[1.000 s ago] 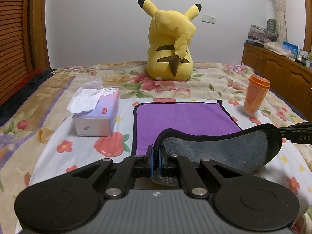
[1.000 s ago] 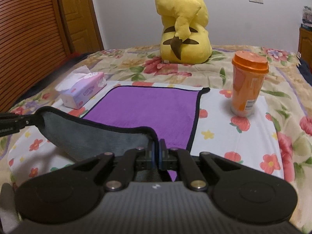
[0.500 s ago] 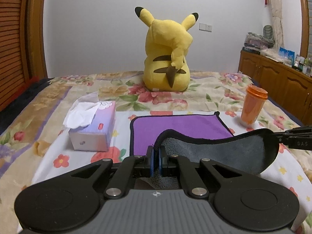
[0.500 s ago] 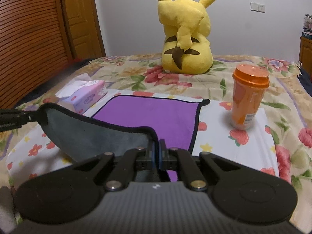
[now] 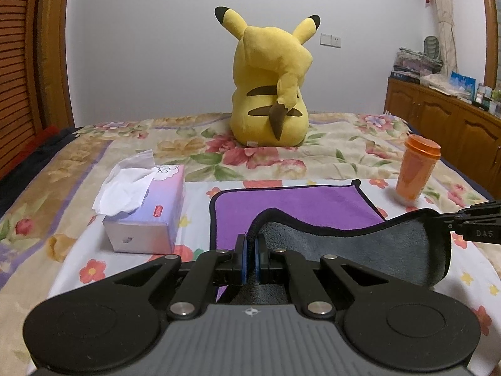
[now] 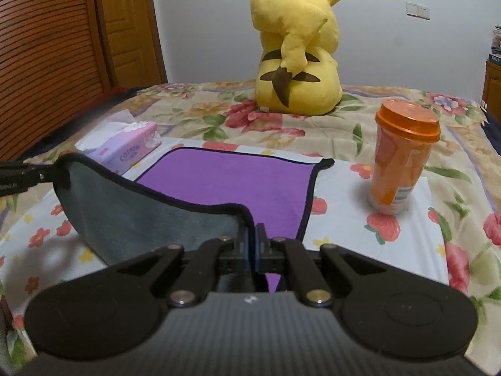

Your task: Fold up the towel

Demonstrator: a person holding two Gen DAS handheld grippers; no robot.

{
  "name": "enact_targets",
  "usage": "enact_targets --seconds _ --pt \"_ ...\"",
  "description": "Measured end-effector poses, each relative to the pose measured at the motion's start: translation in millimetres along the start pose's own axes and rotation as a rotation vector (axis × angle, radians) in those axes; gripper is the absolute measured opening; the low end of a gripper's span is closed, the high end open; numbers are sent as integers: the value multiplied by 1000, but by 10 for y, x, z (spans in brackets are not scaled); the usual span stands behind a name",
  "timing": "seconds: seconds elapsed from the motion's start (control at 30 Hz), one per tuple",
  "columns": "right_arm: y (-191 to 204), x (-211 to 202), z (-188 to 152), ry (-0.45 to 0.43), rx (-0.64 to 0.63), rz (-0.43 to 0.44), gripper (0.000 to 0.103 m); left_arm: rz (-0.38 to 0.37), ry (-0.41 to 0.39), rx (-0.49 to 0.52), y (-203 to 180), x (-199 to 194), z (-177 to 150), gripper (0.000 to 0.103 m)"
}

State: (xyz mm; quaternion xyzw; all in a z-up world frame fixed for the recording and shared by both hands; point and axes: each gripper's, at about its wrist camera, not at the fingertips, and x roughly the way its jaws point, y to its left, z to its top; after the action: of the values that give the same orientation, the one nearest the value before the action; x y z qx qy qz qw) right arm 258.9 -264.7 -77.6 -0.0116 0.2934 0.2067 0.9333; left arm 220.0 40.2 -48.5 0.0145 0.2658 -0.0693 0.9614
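Up front in the left wrist view, the left tongs (image 5: 250, 252) pinch a black-hemmed near corner of the purple-and-grey microfibre towel (image 5: 291, 206), lifted off the floral bed (image 5: 47, 194); a tissue box (image 5: 147, 213) sits just left of the towel, an orange lidded cup (image 5: 416, 170) right, a yellow plush toy (image 5: 271, 91) beyond. From the right wrist view, the right tongs (image 6: 252, 246) are clamped on the towel's (image 6: 231, 181) other near corner; the cup (image 6: 402, 156) stands near its right edge, the tissue box (image 6: 131, 150) left.

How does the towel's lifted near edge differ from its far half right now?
The lifted near edge shows its grey underside; the far half shows purple. The near edge hangs sagging between the left tool and right tool; the far half lies flat on the bed. Both share black trim.
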Motion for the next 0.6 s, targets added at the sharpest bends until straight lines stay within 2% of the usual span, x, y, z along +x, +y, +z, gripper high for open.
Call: enact_targets --seconds 0.6 --pt "-30 207 210 -36 -62 -13 5 -3 -19 -39 130 265 203 8"
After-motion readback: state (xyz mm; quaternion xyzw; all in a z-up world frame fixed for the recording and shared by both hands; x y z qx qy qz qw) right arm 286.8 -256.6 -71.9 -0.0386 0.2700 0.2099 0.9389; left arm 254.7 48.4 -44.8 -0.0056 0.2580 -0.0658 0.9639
